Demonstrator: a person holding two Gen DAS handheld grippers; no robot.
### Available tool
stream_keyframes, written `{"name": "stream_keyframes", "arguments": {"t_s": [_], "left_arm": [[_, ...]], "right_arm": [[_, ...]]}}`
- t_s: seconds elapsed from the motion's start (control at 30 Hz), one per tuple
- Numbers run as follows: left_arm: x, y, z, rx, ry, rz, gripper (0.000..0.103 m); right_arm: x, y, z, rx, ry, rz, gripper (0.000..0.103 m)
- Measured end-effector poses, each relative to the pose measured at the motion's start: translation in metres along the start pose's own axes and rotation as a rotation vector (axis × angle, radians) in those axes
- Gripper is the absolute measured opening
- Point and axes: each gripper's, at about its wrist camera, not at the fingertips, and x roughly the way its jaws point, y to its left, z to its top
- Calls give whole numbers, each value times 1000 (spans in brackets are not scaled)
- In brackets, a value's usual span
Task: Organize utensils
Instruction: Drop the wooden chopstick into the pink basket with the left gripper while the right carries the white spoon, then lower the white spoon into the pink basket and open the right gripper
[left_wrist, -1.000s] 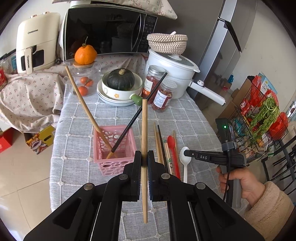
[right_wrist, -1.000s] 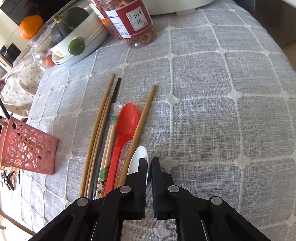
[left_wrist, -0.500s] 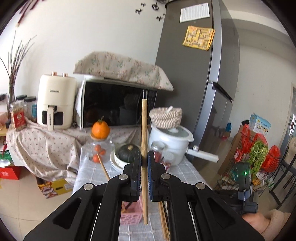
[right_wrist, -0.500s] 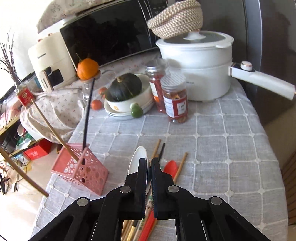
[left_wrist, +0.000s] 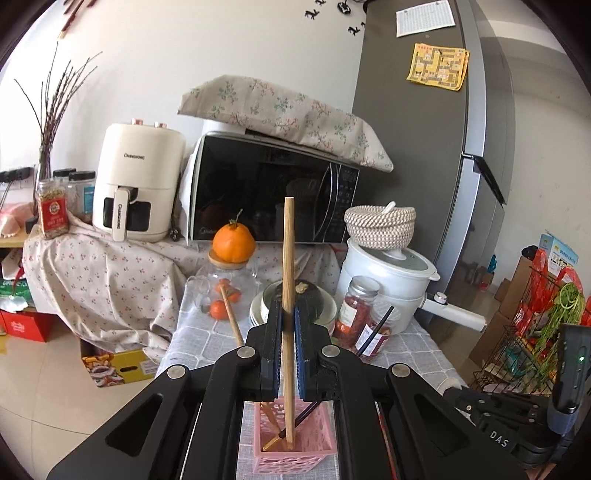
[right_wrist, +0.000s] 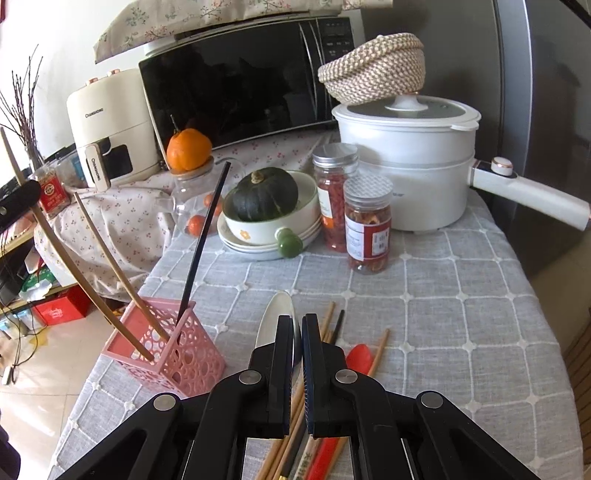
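Left wrist view, my left gripper pinching a wooden chopstick upright, its lower tip sitting inside the pink basket, my right gripper clamping the white spoon above the tablecloth

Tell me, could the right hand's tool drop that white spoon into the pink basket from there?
Probably yes. The right gripper grips the white spoon above the table, and the pink basket is open-topped, though three chopsticks already crowd it.
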Motion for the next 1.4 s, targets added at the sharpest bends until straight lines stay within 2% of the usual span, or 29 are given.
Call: {"name": "stream_keyframes", "arguments": {"t_s": [0.23, 0.33, 0.4, 0.47, 0.5, 0.6, 0.77, 1.03, 1.13, 1.3, 1.37, 1.4], "left_arm": [[42, 15, -17, -63, 134, 15, 6], [50, 22, -18, -98, 183, 0, 11], [51, 23, -18, -115, 229, -9, 27], [45, 25, -18, -128, 247, -7, 55], [40, 27, -18, -132, 259, 1, 57], [28, 35, -17, -150, 329, 27, 58], [15, 56, -21, -159, 438, 117, 61], [20, 87, -36, -182, 525, 156, 61], [22, 90, -39, -192, 537, 155, 61], [24, 86, -42, -177, 553, 134, 61], [25, 83, -43, -165, 562, 130, 61], [25, 81, -43, -160, 565, 130, 61]], "right_arm": [[-7, 10, 13, 45, -85, -30, 4], [-12, 19, 24, 79, -130, -42, 4], [-15, 28, 31, 104, -163, -50, 4], [-16, 38, 37, 125, -193, -60, 4], [-15, 43, 40, 132, -206, -69, 4], [-9, 61, 45, 130, -242, -109, 4], [12, 86, 42, 120, -276, -192, 4], [45, 98, 35, 105, -290, -307, 4], [57, 95, 30, 134, -246, -301, 4], [66, 89, 24, 182, -160, -229, 7], [62, 86, 24, 197, -144, -214, 11], [59, 84, 24, 203, -143, -207, 17]]}}
